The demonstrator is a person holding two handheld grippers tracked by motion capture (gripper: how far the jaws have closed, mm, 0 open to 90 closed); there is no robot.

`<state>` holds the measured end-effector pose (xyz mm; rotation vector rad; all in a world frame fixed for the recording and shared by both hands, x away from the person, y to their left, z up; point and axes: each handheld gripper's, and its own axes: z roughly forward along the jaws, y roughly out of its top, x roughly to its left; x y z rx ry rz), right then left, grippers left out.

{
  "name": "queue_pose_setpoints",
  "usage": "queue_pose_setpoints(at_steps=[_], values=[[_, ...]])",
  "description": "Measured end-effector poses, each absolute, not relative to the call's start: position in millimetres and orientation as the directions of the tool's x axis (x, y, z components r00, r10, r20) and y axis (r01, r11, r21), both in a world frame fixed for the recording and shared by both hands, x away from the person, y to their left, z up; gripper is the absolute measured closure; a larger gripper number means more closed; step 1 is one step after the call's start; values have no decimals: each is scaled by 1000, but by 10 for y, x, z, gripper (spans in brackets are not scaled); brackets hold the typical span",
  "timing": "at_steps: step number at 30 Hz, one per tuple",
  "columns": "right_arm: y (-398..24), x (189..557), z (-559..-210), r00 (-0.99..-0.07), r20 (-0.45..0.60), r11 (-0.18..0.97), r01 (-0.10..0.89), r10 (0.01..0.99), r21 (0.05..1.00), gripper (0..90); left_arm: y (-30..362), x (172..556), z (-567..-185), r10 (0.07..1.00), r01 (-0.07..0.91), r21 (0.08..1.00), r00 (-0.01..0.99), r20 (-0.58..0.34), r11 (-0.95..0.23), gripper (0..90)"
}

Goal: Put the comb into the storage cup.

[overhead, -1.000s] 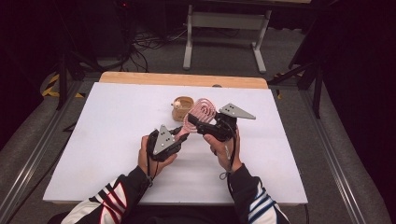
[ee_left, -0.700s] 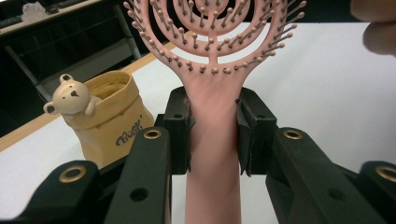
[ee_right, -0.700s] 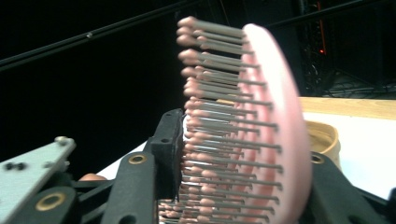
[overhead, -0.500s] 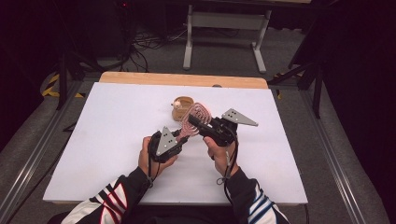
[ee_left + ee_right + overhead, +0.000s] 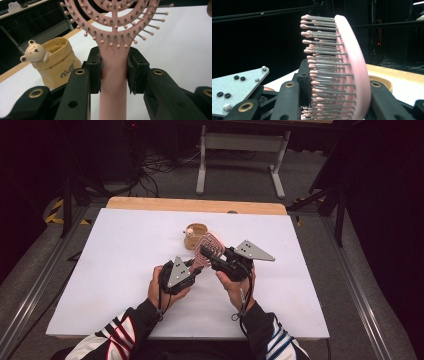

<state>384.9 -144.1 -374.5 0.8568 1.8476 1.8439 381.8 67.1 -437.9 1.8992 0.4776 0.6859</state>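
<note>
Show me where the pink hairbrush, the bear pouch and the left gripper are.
pink hairbrush (image 5: 113, 75), left gripper view, on its handle.
bear pouch (image 5: 61, 72), left gripper view, on its yellow front.
left gripper (image 5: 192, 266), high view, between its fingertips at the brush handle.

A small yellow bear pouch stands on the white table.

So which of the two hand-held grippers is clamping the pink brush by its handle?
The left hand-held gripper: its jaws pinch the pink plastic hairbrush at the handle, while the right hand-held gripper clamps the bristled head.
</note>
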Motion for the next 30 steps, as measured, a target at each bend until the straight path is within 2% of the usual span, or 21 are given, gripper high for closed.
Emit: queue_pose_setpoints(at_steps=[20,24,30], values=[[-1736,3709,-3527,-700,53,-64,10,712,998,637,764,3790,-4394,562,16,908,789,246,-420,551],[-1792,3689,-3487,-690,38,-61,-9,723,998,638,819,3762,-4372,551,-2,905,793,261,-426,504],[-1863,3658,-3450,-673,23,-57,-28,740,998,638,1080,3649,-4260,543,-37,905,790,286,-423,368]])
